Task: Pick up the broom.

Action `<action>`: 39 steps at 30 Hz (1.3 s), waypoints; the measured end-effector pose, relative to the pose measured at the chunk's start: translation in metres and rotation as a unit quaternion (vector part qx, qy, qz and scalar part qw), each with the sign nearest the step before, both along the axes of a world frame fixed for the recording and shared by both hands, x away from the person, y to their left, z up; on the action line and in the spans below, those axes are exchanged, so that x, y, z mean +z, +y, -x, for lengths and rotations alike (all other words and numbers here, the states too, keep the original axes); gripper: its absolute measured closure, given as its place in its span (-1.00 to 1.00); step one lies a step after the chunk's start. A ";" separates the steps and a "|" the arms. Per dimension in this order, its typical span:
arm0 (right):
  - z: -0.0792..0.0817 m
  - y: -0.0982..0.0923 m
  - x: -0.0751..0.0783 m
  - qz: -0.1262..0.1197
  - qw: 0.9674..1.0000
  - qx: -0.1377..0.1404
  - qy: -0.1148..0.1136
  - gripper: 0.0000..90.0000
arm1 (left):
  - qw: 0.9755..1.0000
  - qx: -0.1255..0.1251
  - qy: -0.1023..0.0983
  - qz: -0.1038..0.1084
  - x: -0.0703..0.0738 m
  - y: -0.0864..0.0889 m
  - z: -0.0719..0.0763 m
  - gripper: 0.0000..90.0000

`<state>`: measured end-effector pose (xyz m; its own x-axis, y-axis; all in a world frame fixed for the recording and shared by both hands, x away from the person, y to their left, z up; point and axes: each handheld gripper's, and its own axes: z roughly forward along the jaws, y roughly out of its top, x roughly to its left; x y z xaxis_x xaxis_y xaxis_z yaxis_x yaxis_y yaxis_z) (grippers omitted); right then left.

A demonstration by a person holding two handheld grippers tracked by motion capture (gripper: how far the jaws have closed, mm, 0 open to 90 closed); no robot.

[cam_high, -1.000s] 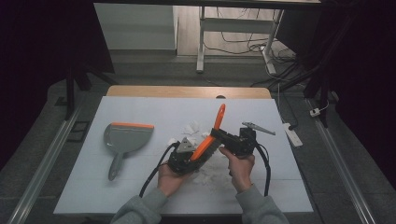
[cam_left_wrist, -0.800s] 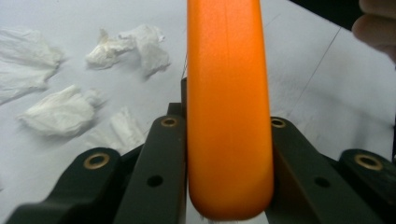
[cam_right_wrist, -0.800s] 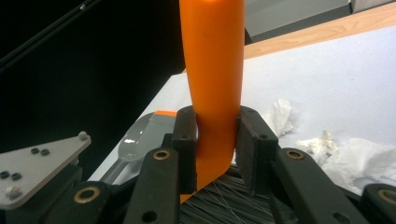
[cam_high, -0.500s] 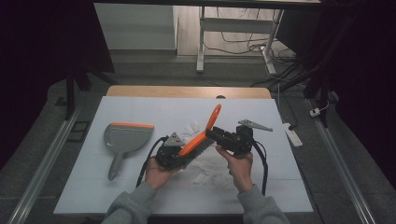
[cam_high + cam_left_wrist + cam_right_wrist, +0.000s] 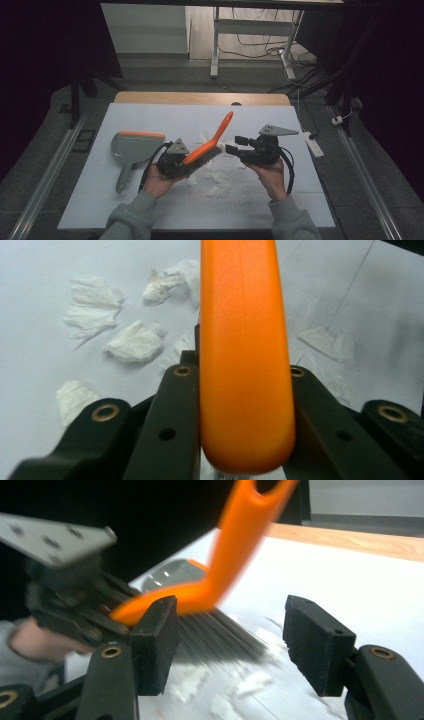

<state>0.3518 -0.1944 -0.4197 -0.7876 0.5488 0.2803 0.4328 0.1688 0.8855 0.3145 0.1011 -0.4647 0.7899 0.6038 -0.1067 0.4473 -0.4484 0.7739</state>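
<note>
An orange hand brush (image 5: 212,141) with dark bristles is held over the white table, its handle slanting up and to the right. My left gripper (image 5: 191,159) is shut on the orange back of the brush (image 5: 245,365), one jaw pressed against each side. My right gripper (image 5: 234,144) is open just right of the bristles; its jaws have just been opening. From the right gripper view (image 5: 230,640) the bristles (image 5: 220,635) lie just beyond the parted jaws and neither pad touches them. The left gripper (image 5: 65,605) shows there too.
A grey dustpan (image 5: 132,147) with an orange lip lies on the left of the white table (image 5: 300,200). Several crumpled white paper scraps (image 5: 220,177) are scattered under and in front of the brush, seen also as scraps (image 5: 132,340) in the left gripper view.
The left gripper has carried the brush to the left and slightly up. The right gripper's jaws have opened and come off the brush, and that hand has stayed about where it was.
</note>
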 end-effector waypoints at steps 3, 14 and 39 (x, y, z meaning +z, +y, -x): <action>0.001 -0.003 0.000 0.032 0.999 0.000 -0.017 -0.11 | 1.000 -0.003 -0.003 -0.017 0.003 0.003 0.000 0.77; 0.014 -0.009 0.012 0.087 0.994 0.027 -0.059 -0.14 | 0.996 -0.040 -0.002 -0.077 0.015 0.005 -0.004 0.77; 0.027 0.021 0.016 0.205 0.969 0.084 -0.105 -0.30 | 0.967 -0.139 -0.003 -0.214 0.019 -0.045 -0.010 0.77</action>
<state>0.3251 -0.1737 -0.4038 -0.8912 0.4398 -0.1113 0.1857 0.5775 0.7950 0.3242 0.0562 -0.4460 0.9281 0.3551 0.1121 0.2584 -0.8309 0.4928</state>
